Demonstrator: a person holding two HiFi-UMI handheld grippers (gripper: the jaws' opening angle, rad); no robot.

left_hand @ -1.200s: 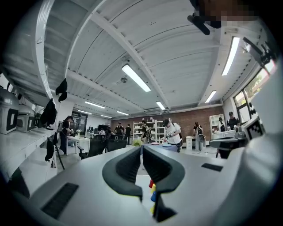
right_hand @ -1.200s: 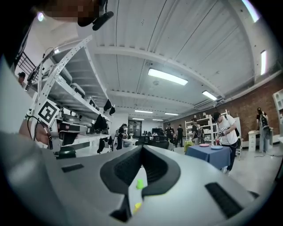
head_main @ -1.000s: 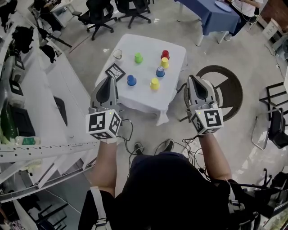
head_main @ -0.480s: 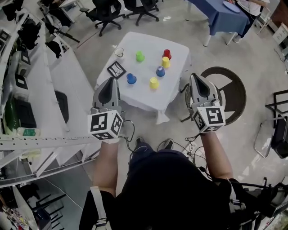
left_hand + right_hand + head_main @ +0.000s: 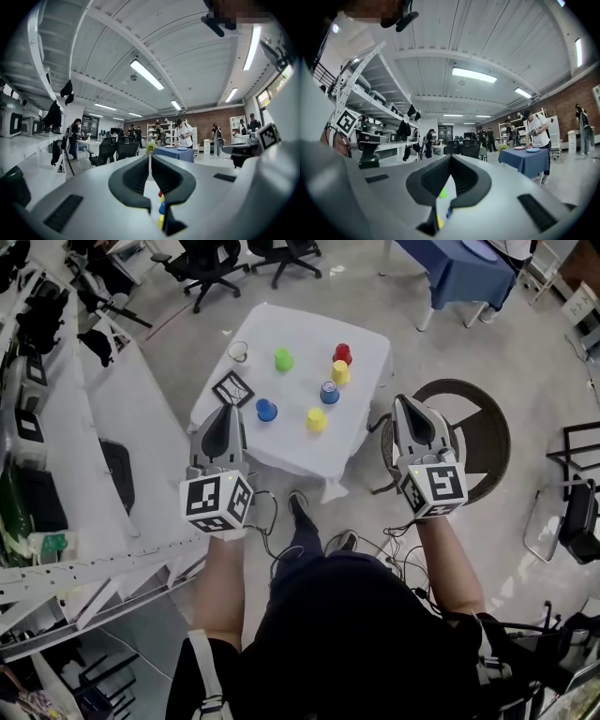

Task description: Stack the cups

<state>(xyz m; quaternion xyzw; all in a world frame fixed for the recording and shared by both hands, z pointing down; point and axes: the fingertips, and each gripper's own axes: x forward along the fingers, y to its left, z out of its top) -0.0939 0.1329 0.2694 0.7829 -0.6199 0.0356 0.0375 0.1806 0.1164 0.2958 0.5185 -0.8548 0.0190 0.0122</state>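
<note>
The left hand-held gripper [image 5: 227, 412] and the right hand-held gripper [image 5: 406, 402] are both closed tight and empty, and hang short of the bench [image 5: 298, 448]. The cups stand scattered ahead, between the two. The blue cup [image 5: 266, 410], towards the left edge, lies nearest the left one. The yellow cup [image 5: 317, 418], by the near edge, likely suits either.

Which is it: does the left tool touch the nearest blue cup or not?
Apart. The head view shows bare tablecloth between the left tool and the blue cup.

bright ceiling strip lights [image 5: 146, 74], soft shadows; both gripper views fisheye-warped, dark-cornered, slightly blurred.
</note>
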